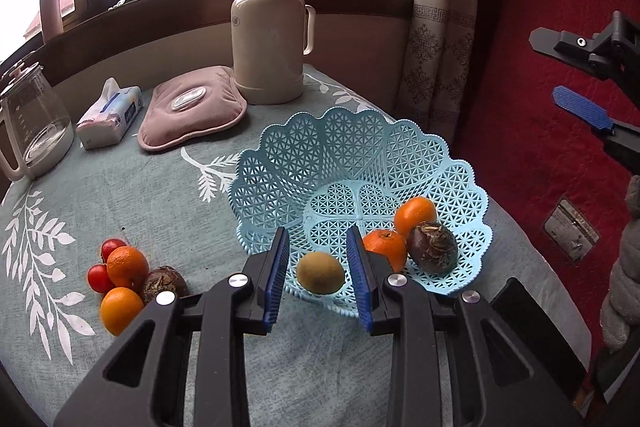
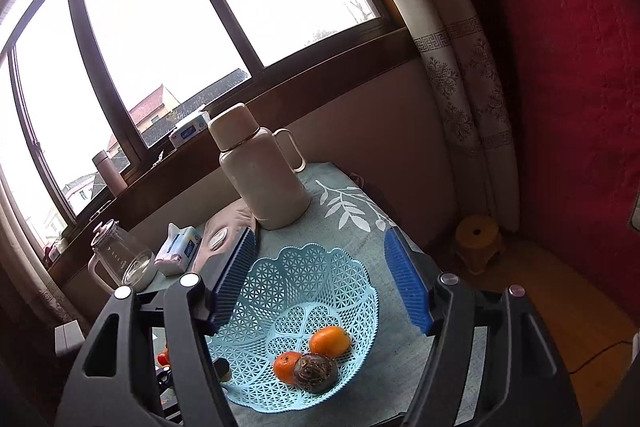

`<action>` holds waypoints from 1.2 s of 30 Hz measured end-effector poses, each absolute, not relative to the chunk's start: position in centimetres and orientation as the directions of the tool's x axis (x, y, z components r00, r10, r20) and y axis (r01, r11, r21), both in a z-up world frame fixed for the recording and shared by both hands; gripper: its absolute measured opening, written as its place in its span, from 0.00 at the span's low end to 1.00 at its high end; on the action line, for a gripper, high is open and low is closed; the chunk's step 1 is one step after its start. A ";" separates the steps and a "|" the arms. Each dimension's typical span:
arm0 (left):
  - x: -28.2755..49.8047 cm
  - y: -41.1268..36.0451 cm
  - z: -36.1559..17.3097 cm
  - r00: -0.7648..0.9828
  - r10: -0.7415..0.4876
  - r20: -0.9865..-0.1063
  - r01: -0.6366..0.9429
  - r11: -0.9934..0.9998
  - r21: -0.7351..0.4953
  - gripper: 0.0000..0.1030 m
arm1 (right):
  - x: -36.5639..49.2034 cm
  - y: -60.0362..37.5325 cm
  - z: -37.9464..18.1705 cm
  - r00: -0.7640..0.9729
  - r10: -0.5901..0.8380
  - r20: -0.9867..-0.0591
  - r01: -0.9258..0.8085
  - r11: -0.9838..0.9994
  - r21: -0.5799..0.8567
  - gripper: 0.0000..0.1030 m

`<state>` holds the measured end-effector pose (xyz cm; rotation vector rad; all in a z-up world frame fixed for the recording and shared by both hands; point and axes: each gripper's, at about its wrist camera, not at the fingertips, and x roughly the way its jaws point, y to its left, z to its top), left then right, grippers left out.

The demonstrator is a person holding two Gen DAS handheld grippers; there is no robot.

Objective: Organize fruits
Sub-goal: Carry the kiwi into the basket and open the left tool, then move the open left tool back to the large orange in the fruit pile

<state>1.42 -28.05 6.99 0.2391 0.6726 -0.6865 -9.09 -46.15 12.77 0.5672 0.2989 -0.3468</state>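
Observation:
A light blue lattice basket (image 1: 360,147) stands on the table and holds two oranges (image 1: 414,213) and a dark passion fruit (image 1: 433,246). My left gripper (image 1: 318,239) is open, its blue pads on either side of a green-brown kiwi (image 1: 320,273) that lies at the basket's near rim, apart from both pads. On the cloth to the left lie two oranges (image 1: 127,265), two cherry tomatoes (image 1: 99,278) and another passion fruit (image 1: 165,285). My right gripper (image 2: 322,245) is open and empty, high above the basket (image 2: 320,275); it also shows in the left wrist view (image 1: 568,75).
A beige thermos jug (image 1: 269,35) stands behind the basket. A pink hot-water bag (image 1: 192,107), a tissue pack (image 1: 110,117) and a glass kettle (image 1: 34,123) sit at the back left. The table's right edge drops beside a red wall (image 1: 540,107).

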 end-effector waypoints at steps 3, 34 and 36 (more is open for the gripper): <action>1.3 -27.5 7.3 0.600 -0.506 -0.619 0.636 0.772 -0.014 0.78 | -9.0 -46.1 12.8 0.901 -0.228 -0.368 0.392 0.791 0.469 0.70; 5.3 -11.7 10.8 0.754 -0.310 -0.579 0.300 0.947 -0.117 0.95 | -9.2 -44.3 13.5 0.925 -0.176 -0.337 0.332 0.806 0.490 0.84; 5.5 -11.0 10.5 0.752 -0.303 -0.586 0.287 0.950 -0.123 0.95 | -9.1 -44.2 13.4 0.925 -0.171 -0.340 0.329 0.809 0.488 0.84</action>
